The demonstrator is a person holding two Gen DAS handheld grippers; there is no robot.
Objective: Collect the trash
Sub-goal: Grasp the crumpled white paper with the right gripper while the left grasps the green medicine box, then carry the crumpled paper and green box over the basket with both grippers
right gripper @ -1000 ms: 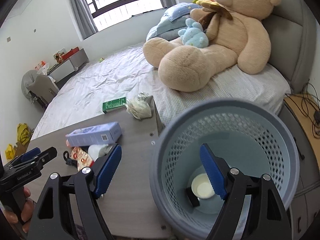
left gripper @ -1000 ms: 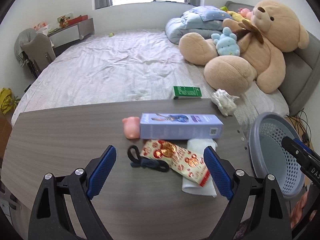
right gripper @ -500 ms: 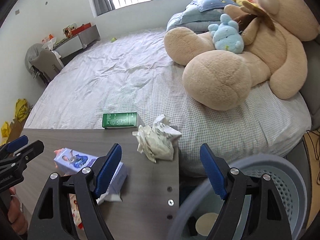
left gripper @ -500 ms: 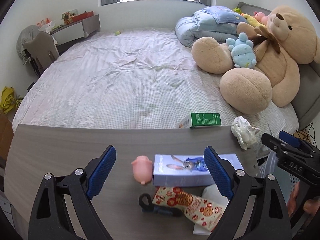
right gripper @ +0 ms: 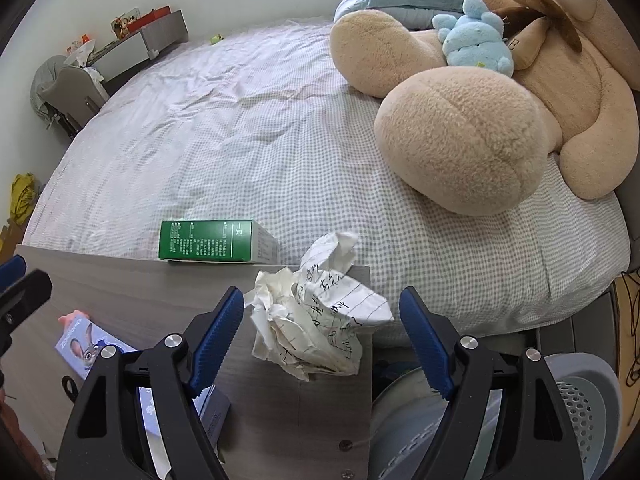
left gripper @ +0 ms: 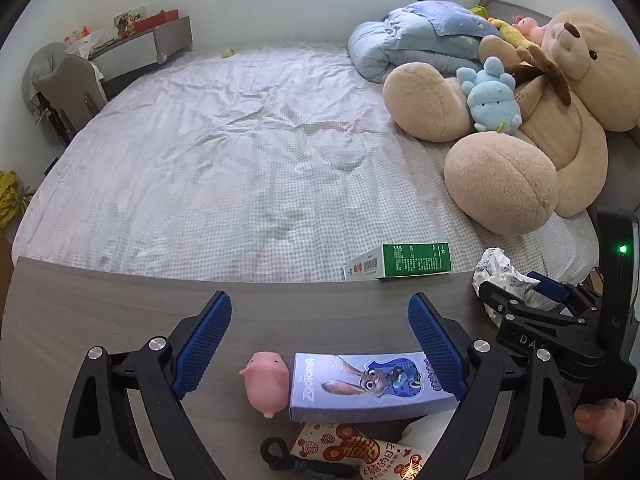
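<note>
Right wrist view: right gripper (right gripper: 321,330) spread around crumpled white lined paper (right gripper: 320,320) at grey wooden table (right gripper: 132,292) corner; loose crumple risks slipping off edge.

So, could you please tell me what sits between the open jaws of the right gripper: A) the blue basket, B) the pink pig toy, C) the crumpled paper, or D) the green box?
C: the crumpled paper lies on the table corner between the right gripper jaws, not yet gripped.

Basket (right gripper: 576,412) mostly cut off; red wrapper (left gripper: 360,456) half cropped.
</note>
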